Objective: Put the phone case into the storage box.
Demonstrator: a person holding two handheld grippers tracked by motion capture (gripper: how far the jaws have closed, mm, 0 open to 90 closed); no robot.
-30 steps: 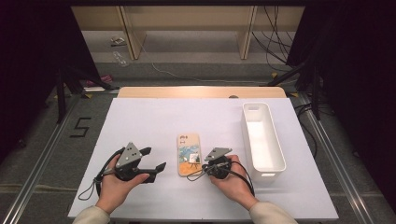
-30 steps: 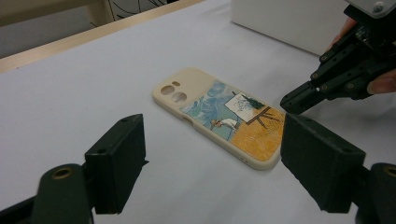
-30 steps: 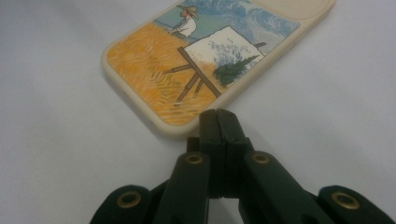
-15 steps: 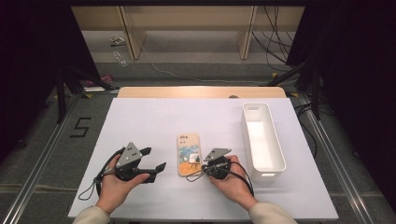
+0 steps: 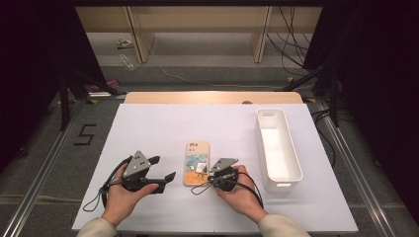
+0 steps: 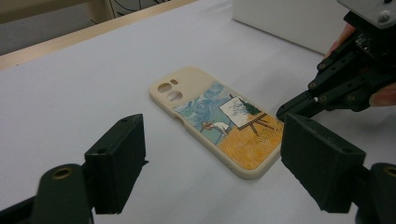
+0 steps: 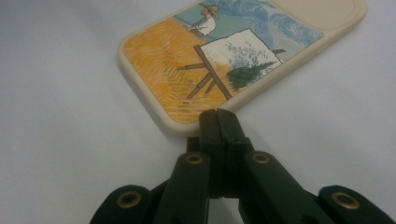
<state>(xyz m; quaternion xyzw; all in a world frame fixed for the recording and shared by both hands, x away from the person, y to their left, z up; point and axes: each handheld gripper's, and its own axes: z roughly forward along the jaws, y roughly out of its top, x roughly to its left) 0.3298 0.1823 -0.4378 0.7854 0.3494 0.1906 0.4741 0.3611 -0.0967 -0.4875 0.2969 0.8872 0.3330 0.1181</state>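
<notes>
Nearest the person: right gripper (image 5: pixel 213 176), jaws pressed together with nothing between, tips at the near right corner of the cream, rectangular, painted-back plastic phone case (image 5: pixel 196 163). Left gripper (image 5: pixel 159 170) spread wide, just left of the case, facing it. Case flat mid-table, long axis running away from the person. Farther right, long white plastic bin (image 5: pixel 292 163). Right hand probably the nearer one for a nudge.

I see a white table (image 5: pixel 148 128) with a wooden far edge (image 5: pixel 212 97), grey floor (image 5: pixel 44 148) marked "5" (image 5: pixel 85 134), pale wooden furniture legs (image 5: pixel 139 34) beyond, cables (image 5: pixel 291 29), dark surroundings either side.
</notes>
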